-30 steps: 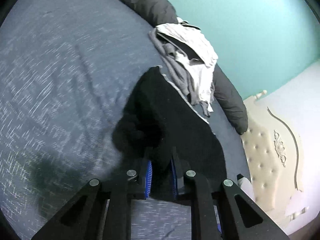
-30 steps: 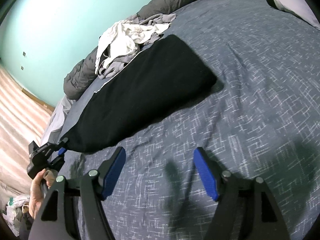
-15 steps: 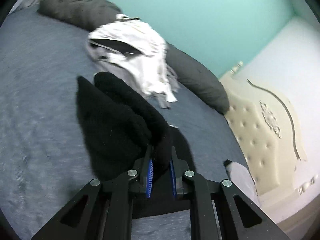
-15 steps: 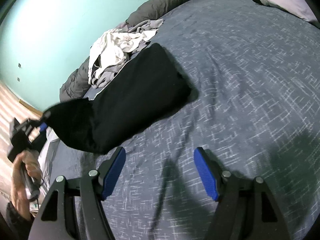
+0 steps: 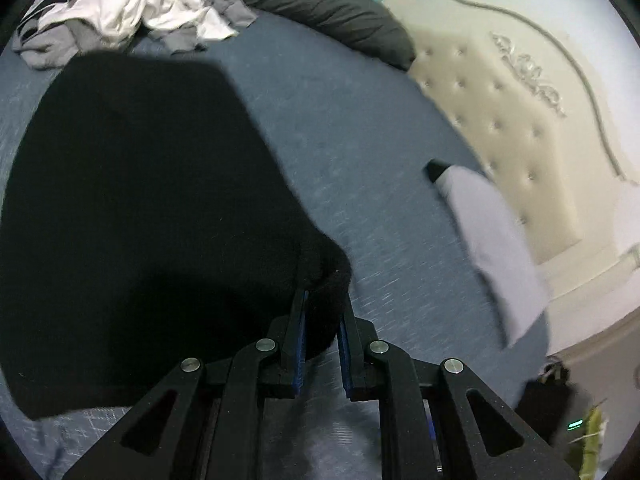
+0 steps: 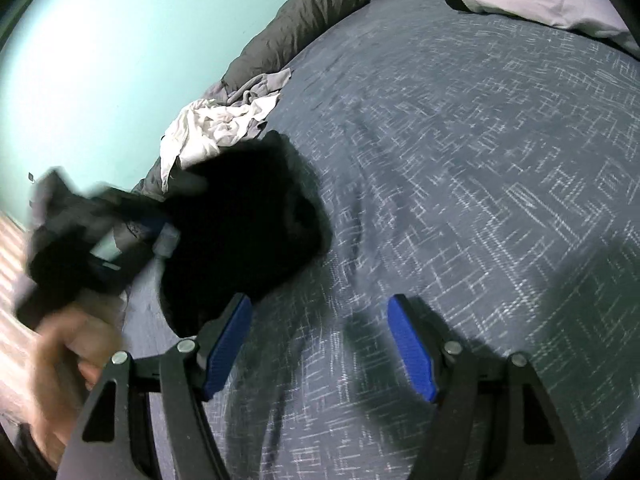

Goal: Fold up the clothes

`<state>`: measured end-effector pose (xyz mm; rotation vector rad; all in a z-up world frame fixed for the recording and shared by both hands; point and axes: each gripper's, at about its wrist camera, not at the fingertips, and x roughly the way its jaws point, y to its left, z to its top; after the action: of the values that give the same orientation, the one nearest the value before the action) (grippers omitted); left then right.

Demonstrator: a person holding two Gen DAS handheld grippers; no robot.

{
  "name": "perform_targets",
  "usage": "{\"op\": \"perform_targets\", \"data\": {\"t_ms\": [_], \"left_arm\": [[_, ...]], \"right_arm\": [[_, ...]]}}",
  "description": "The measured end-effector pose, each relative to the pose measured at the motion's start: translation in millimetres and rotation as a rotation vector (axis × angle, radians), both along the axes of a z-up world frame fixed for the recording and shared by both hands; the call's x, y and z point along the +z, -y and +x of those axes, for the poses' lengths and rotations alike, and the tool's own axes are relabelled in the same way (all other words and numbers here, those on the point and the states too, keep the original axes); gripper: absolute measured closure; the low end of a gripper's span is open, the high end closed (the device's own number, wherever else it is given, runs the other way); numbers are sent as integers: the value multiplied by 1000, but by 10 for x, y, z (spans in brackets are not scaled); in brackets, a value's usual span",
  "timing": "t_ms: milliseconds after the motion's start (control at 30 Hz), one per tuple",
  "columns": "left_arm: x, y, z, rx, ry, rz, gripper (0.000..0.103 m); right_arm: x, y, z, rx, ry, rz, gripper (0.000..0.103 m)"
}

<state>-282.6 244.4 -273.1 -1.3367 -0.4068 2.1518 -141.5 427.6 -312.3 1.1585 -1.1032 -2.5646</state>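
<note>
A black garment (image 5: 140,208) lies on the blue-grey bed cover, doubled over on itself. My left gripper (image 5: 322,312) is shut on one end of it, a thick roll of black cloth pinched between the blue pads. In the right wrist view the same black garment (image 6: 248,220) shows as a short heap, with the left gripper (image 6: 160,236) blurred at its left edge and a hand (image 6: 76,344) behind it. My right gripper (image 6: 320,340) hovers open over the bed cover (image 6: 460,160) with nothing between its fingers.
A heap of white and grey clothes (image 5: 124,4) lies beyond the black garment, against a dark grey bolster (image 5: 328,12). A pale pillow (image 5: 492,248) rests by the tufted cream headboard (image 5: 508,120). A teal wall (image 6: 120,40) runs behind the bed.
My left gripper has swept across the bed carrying the garment's end, folding the long black strip over itself into a shorter heap. The right gripper stayed open and shifted only a little.
</note>
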Motion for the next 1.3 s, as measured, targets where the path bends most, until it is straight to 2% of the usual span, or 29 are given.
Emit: {"op": "perform_targets", "data": {"t_ms": [100, 200, 300, 367, 500, 667, 767, 867, 1033, 1167, 1300], "left_arm": [[-6, 59, 22, -4, 6, 3, 88], [124, 58, 91, -33, -25, -38, 86], [246, 75, 164, -45, -46, -44, 76], [308, 116, 197, -37, -52, -51, 71], [476, 234, 221, 3, -79, -72, 69], [666, 481, 189, 58, -176, -179, 68], [567, 639, 98, 97, -163, -231, 67], [350, 712, 59, 111, -129, -268, 67], [86, 680, 63, 93, -121, -310, 67], [100, 639, 104, 66, -147, -345, 67], [167, 743, 146, 78, -164, -326, 67]], "right_arm": [[-18, -42, 1, -10, 4, -4, 32], [-41, -71, 0, -22, 10, -11, 31], [-42, -51, -11, -22, 10, -1, 31], [-40, -47, -4, -22, 9, 1, 31], [-37, -47, -14, -32, 10, 8, 31], [-32, -48, -13, -37, 10, 14, 31], [-32, -47, -13, -39, 9, 20, 31], [-28, -42, -17, -40, 10, 33, 31], [-41, -29, -38, -36, 11, 38, 32], [-21, -2, -46, -31, 9, 56, 31], [74, 37, -70, -16, -13, 66, 31]]}}
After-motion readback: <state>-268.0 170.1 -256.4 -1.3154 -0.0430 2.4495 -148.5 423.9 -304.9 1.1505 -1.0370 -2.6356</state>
